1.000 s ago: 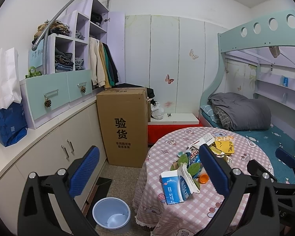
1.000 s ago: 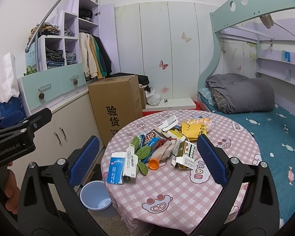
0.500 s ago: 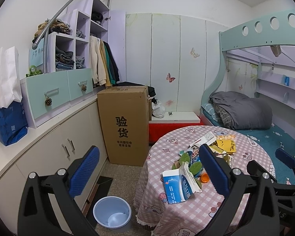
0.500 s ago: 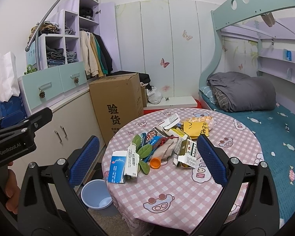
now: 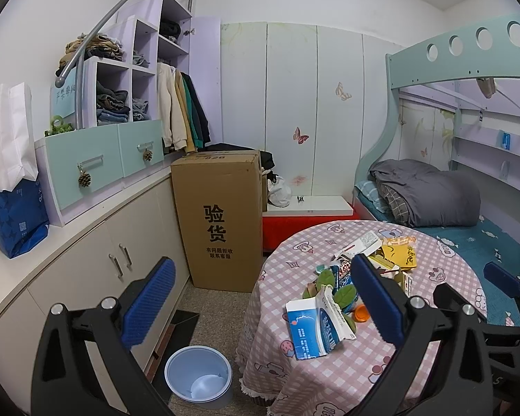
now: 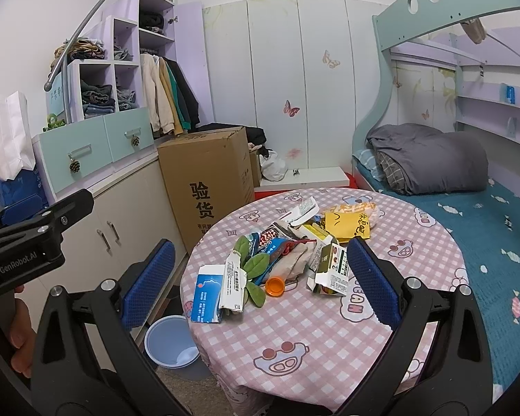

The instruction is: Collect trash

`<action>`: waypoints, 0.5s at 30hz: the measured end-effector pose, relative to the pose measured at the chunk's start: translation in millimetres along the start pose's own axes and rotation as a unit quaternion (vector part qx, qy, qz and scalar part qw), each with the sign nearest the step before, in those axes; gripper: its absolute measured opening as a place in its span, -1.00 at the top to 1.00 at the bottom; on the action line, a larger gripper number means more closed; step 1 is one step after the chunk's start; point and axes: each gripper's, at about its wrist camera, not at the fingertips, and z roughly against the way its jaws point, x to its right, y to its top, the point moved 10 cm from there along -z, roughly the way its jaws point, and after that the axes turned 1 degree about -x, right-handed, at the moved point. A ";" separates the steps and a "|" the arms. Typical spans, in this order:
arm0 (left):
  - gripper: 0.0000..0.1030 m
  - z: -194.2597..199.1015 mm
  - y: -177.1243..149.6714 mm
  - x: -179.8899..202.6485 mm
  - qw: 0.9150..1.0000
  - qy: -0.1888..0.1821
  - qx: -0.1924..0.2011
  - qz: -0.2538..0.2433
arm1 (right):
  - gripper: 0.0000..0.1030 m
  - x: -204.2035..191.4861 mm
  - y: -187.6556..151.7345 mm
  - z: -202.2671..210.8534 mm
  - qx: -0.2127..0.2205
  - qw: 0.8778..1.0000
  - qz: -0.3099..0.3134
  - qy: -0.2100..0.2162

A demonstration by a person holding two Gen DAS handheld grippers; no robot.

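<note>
The trash lies in a loose heap near the middle of the round table point(image 6: 416, 270), which wears a pink checked cloth: a flattened blue-and-white carton point(image 6: 209, 293) at the near left edge of the pile, an orange bottle cap point(image 6: 275, 286), a torn green-and-white carton point(image 6: 331, 270), a yellow wrapper point(image 6: 346, 225) farther back, and crumpled packets and green leaves between them. All of it looks light, thin and easily crushed; the cartons are probably stiff enough to be pinched by an open flap or edge, while the cap is small, smooth and likely to skid on the cloth. The left gripper point(image 5: 260, 298) and the right gripper point(image 6: 256, 275) both hover above the table with their blue-padded jaws spread wide, and neither holds anything. The pale blue trash bin point(image 5: 199, 376) stands on the floor just beside the table's left edge, below the cabinet point(image 5: 97, 270), and looks nearly empty. A tall cardboard box point(image 5: 222, 222) stands behind it and the bunk bed point(image 6: 468, 208) flanks the right; neither blocks the way to the bin, though the hanging cloth fringe may snag low passes.
</note>
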 end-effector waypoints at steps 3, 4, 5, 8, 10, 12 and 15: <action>-0.92 -7.6 2.8 0.0 1.000 -0.001 0.000 0.003 | -0.88 0.5 0.1 -0.8 -0.001 1.000 -0.001 0.001; -0.92 -8.0 2.7 0.4 1.000 -0.001 -0.001 0.003 | -0.88 0.2 -0.2 -0.9 -0.001 1.000 -0.001 0.001; -0.92 -8.3 2.1 0.2 1.000 -0.001 -0.002 0.002 | -0.88 -0.1 -0.6 -1.0 -0.002 1.000 -0.001 0.001; -0.92 -12.5 1.1 2.4 1.000 0.000 -0.006 0.001 | -0.88 -0.3 -3.8 -1.8 -0.003 1.000 -0.004 0.001; -0.92 -13.5 -0.2 2.2 1.000 0.000 -0.008 0.000 | -0.88 0.5 -6.2 -2.7 -0.006 1.000 -0.008 0.002; -0.92 -16.4 1.3 5.6 1.000 0.001 -0.010 -0.002 | -0.88 -0.7 -9.3 -2.4 -0.007 1.000 -0.010 0.004; -0.92 -19.6 -0.7 7.0 1.000 0.001 -0.015 -0.003 | -0.88 3.0 -10.3 -6.2 -0.016 1.000 -0.016 0.008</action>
